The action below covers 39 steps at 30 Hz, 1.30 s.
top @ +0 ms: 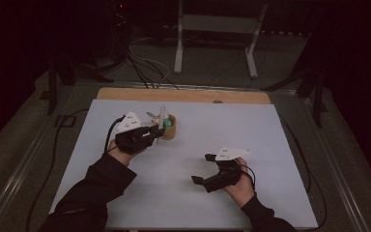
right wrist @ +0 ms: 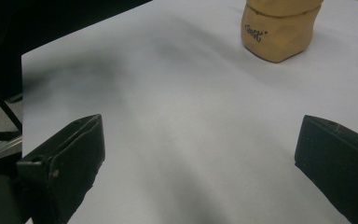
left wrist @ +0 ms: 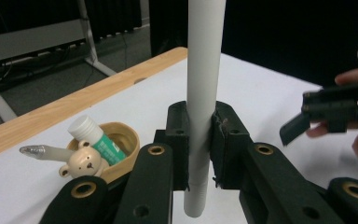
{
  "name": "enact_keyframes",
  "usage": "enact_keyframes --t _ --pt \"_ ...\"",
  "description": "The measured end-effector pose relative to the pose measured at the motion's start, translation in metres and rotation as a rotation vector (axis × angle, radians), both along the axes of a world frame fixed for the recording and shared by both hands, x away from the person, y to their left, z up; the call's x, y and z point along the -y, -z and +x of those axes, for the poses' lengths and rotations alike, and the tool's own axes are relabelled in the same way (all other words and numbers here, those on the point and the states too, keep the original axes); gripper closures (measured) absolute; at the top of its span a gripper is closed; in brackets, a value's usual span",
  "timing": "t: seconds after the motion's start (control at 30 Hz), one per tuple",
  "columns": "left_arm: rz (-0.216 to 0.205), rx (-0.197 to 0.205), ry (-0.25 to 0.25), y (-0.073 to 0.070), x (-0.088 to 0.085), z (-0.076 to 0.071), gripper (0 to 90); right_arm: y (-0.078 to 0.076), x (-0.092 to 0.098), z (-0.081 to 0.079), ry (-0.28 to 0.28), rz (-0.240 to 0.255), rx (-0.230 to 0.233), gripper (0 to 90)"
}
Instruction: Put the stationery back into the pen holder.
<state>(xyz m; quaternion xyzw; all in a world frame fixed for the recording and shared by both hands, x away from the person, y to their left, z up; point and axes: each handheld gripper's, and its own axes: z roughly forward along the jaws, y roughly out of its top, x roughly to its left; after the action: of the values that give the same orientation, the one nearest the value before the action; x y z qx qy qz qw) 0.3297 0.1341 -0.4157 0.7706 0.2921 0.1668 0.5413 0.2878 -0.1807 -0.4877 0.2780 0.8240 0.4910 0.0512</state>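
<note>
The bench carries a white sheet over a wooden top, whose bare strip shows along the far edge. A tan cup stands on the sheet left of centre, toward the far side. Dark lettering is printed on the cup wall in the right gripper view; it is too small and blurred to read with confidence. The cup holds a glue stick with a white cap and green label, label text not legible, and a pen topped with a small bear figure.

The left gripper is held just beside the cup on its near-left side, forearm entering from the lower left. Its jaws are clamped on a white tube, which stands upright between the pads and extends above and below them, clear of the sheet.

The right gripper is held low at the near right, well apart from the cup, pointing left. Its jaws stand wide with nothing between them.
</note>
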Motion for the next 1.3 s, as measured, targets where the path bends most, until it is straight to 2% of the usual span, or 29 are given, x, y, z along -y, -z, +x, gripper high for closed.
enact_keyframes --t 0.17,0.37,0.6,1.0,1.3 --pt "-0.010 -0.005 -0.022 -0.003 0.002 0.006 79.6 0.002 0.000 -0.001 -0.004 0.000 -0.005 1.6" --pt "-0.055 -0.028 -0.067 -0.005 0.003 0.016 79.6 0.002 0.001 -0.001 -0.006 0.013 -0.004 1.6" --pt "-0.067 -0.036 -0.121 -0.004 0.006 0.029 79.6 0.001 0.002 -0.001 -0.004 0.021 0.002 1.6" --pt "-0.081 -0.037 -0.136 -0.001 0.021 0.047 79.6 0.001 0.003 0.000 -0.004 0.024 -0.001 1.6" --pt "-0.093 -0.040 -0.156 0.005 0.025 0.062 79.6 0.001 0.002 0.000 0.001 0.025 0.000 1.6"
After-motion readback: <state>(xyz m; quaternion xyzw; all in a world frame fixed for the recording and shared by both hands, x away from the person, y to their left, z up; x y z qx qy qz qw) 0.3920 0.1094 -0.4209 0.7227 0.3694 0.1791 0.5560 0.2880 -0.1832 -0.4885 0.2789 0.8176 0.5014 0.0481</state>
